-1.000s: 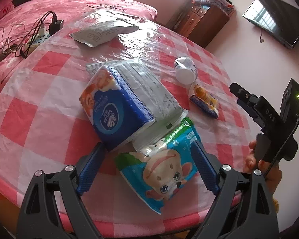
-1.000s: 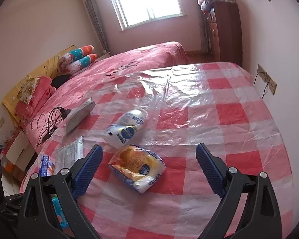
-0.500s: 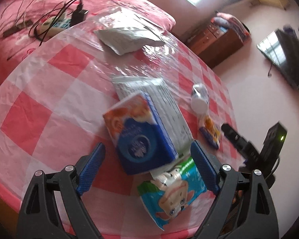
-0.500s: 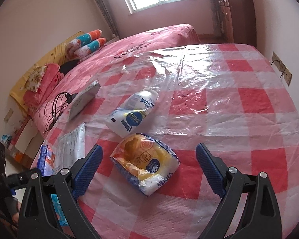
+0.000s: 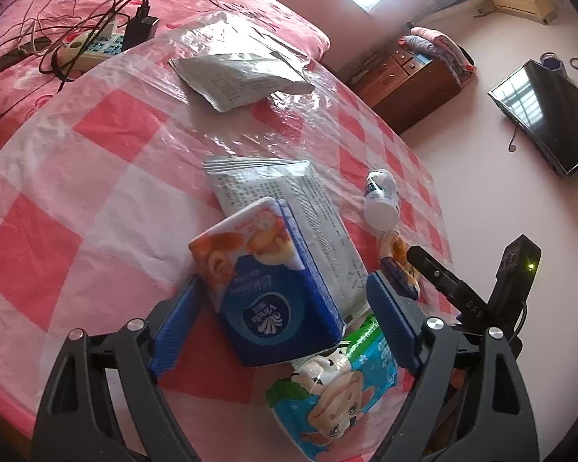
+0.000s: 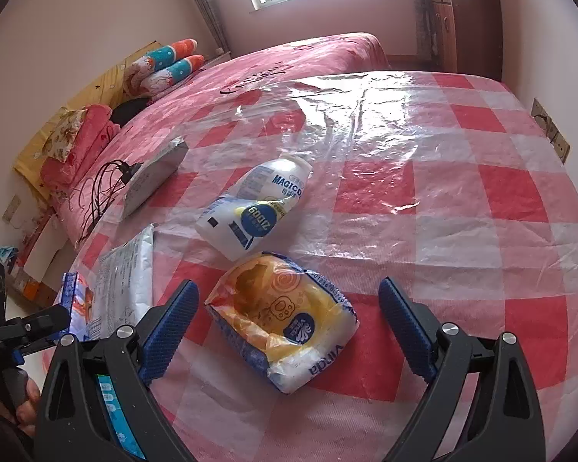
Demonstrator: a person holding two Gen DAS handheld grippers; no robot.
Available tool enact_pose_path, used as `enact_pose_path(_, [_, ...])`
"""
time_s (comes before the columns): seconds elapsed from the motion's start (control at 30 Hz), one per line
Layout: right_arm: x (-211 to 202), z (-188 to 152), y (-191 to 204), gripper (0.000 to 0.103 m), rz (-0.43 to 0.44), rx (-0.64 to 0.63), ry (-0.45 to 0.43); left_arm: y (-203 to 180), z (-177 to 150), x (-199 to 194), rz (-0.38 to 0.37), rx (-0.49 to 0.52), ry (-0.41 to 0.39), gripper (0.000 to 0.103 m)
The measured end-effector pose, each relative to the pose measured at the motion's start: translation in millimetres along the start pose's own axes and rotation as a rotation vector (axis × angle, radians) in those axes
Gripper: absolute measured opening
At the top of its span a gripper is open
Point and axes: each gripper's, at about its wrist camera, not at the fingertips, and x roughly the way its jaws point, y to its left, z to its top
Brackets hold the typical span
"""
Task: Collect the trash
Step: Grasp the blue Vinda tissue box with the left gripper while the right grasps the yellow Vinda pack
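A blue tissue pack (image 5: 273, 288) stands on a silver-white wrapper (image 5: 289, 200) on the checked table. My left gripper (image 5: 282, 279) straddles the pack and its jaws are closing, with a gap still showing at the right pad. A teal wet-wipe pack (image 5: 335, 389) lies under the gripper's near side. In the right wrist view, a crumpled yellow tissue pack (image 6: 281, 315) lies between the wide-open fingers of my right gripper (image 6: 287, 288), untouched. A white plastic bottle (image 6: 258, 204) lies on its side just beyond the yellow pack.
A grey pouch (image 5: 242, 77) lies farther back on the table's plastic cover (image 6: 424, 123). A power strip with tangled cables (image 5: 88, 46) sits on the pink bed (image 6: 308, 54) beside the table. A wall socket (image 6: 551, 131) is at the right, by the table's edge.
The left gripper rolled and moved in over the blue pack, which now sits between its fingers. The right gripper came down closer to the yellow pack, now framed by its fingers.
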Motion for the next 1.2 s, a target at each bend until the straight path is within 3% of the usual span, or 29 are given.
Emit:
enact_pose_path(0.23, [4.4,0.5,6.3,0.093,-0.046,-0.040,0.013,1.9,-0.6,0.4,0.029,-0.004,-0.020,0.064])
enact_pose_path(0.33, [6.7,0.1,9.9,0.093,-0.071,-0.058,0.021,4.7,-0.5,-0.4,0.024,-0.013,-0.023,0.063])
enact_pose_path(0.53, [9.9,-1.3,17.4,0.081,-0.135,-0.102,0.030,6.5,-1.0,-0.9,0.013,-0.014,-0.023,0.061])
enact_pose_path(0.77, [10.8,-2.2,22.2,0.065,-0.140,-0.134,0.030,11.9,-1.5,-3.2,-0.017,-0.020,-0.022,0.059])
enact_pose_path(0.87, [8.7,-2.2,19.5,0.047,-0.145,-0.119,0.022,13.8,-2.0,-3.9,-0.032,-0.017,-0.022,0.059])
enact_pose_path(1.2, [-1.0,-5.2,17.2,0.031,-0.125,-0.095,-0.009,25.8,-4.2,-10.3,-0.075,-0.016,-0.029,0.058])
